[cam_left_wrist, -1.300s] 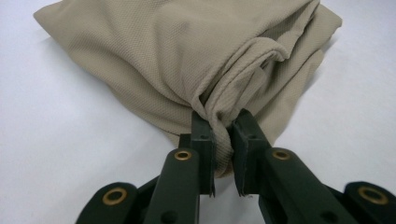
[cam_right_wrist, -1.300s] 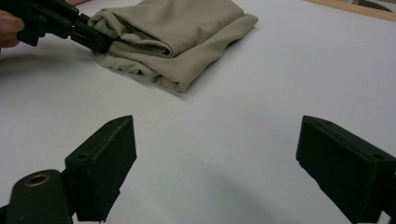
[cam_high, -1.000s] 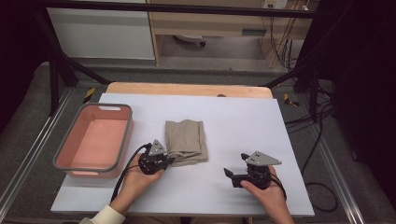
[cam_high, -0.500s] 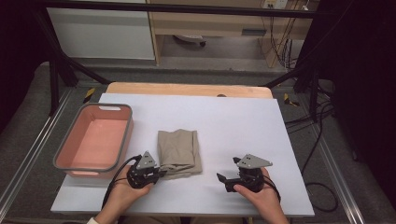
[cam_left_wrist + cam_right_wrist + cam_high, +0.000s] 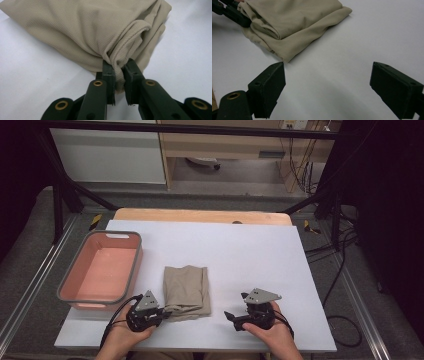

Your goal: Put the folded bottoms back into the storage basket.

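Two grippers work at the near edge of a white table (image 5: 240,250), one in each of the person's hands. The left gripper (image 5: 161,312) lies low at the near left corner of a folded beige cloth (image 5: 186,289), and its jaws are pinched onto a bunched fold of that fabric; the left gripper view shows the cloth (image 5: 95,32) gathered into a tight ridge squeezed between the two black pads, with only the thickness of the fabric keeping them apart. The cloth rests flat on the table near its front edge, roughly between the two hands and just to the right of a salmon-pink plastic basin (image 5: 131,270) with a grey rim, which stands at the table's left side. Cloth and basin sit near each other without touching.

The right gripper (image 5: 231,316) sits on the table to the right of the cloth, apart from it, with its jaws pointing toward the fabric. Its jaws stand wide with bare white tabletop between them, as the right gripper view shows; there the cloth (image 5: 294,22) lies ahead of them, one corner reaching close to one jaw without touching it, and the left gripper (image 5: 247,23) clamps the far corner.
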